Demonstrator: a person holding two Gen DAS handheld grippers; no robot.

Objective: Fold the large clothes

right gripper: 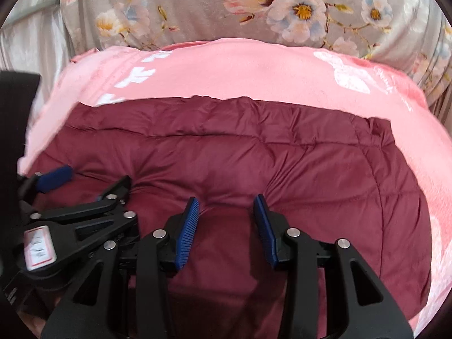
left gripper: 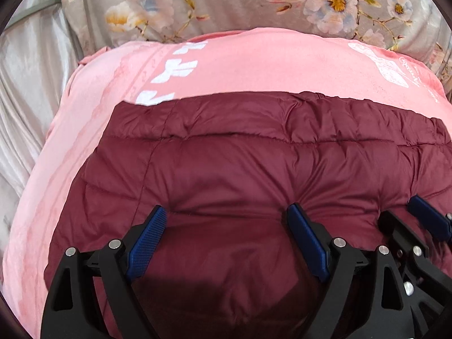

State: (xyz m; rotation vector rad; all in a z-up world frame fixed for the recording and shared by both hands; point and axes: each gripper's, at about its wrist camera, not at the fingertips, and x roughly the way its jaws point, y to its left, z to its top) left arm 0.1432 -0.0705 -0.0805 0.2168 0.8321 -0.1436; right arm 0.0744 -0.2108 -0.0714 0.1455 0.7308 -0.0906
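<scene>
A dark red quilted puffer jacket (left gripper: 240,152) lies folded flat on a pink blanket (left gripper: 254,62); it also shows in the right wrist view (right gripper: 268,152). My left gripper (left gripper: 227,212) is open, its blue-padded tips pressing down into the jacket's near part. My right gripper (right gripper: 227,202) is open too, tips dimpling the jacket just to the right of the left one. Each gripper shows in the other's view: the right one at the right edge (left gripper: 418,220), the left one at the left (right gripper: 93,180). Neither holds fabric between its pads.
The pink blanket (right gripper: 254,67) with white print covers the bed. A grey floral pillow or cover (left gripper: 254,2) lies behind it. Pale satin cloth (left gripper: 31,84) hangs at the left.
</scene>
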